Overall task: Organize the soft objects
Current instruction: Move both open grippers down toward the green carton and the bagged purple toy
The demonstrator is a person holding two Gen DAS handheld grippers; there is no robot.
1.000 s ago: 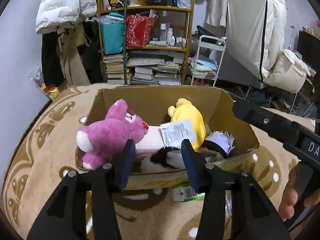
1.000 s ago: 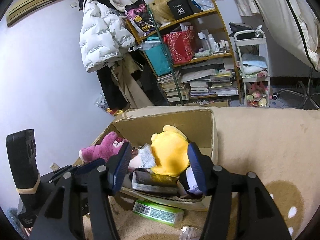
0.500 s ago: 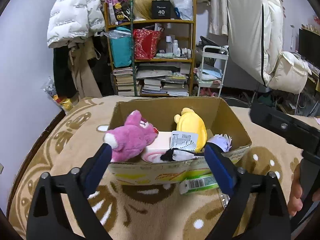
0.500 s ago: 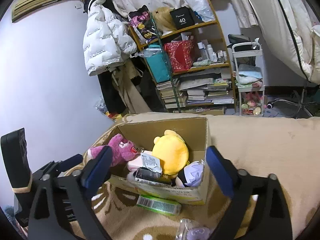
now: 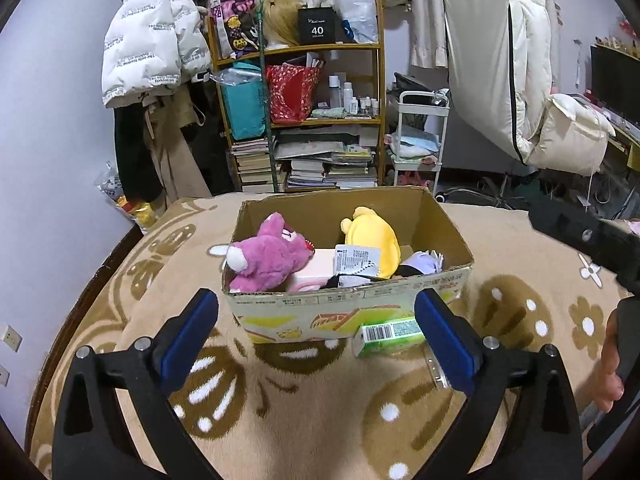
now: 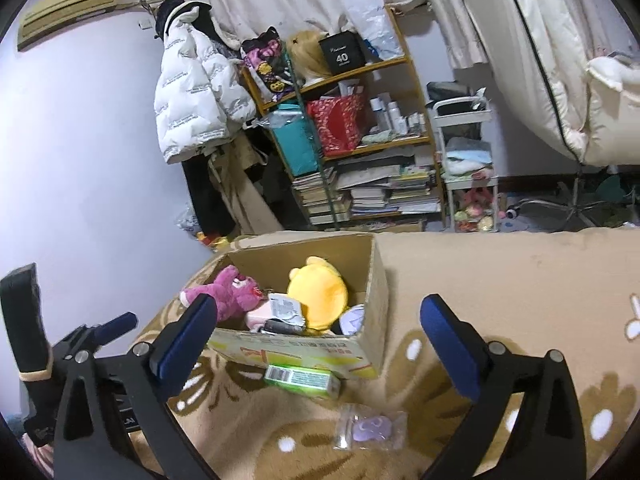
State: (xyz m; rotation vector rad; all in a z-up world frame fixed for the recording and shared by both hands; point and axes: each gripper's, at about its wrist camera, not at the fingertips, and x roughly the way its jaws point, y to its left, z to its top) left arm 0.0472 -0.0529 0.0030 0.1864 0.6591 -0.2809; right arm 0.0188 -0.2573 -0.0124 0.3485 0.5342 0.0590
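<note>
**Q:** On the patterned blanket (image 5: 320, 420), what sits where, and why?

**A:** Cardboard box (image 5: 348, 312) gathers the pink plush (image 5: 268, 258) and yellow plush (image 5: 372, 236), so sorting looks nearly done. Left gripper (image 5: 316, 332) and right gripper (image 6: 320, 332) both hang spread wide, empty.

**Q:** Any writing?

**A:** A black box (image 5: 318, 32) on the shelf reads "40". The green carton (image 5: 386, 334) touching the cardboard box shows a barcode; its brand is unreadable.

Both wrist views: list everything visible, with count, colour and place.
cardboard box: 1, brown, on the carpet
pink plush: 1, magenta, box's left side
yellow plush: 1, yellow, box middle
purple-haired doll: 1, lilac, box's right corner
green carton: 1, green, against the box front
clear packet: 1, lilac inside, on the carpet
carpet: 1, tan, patterned
shelf: 1, wooden, behind
white jacket: 1, hanging
left gripper: open, empty
right gripper: open, empty
</note>
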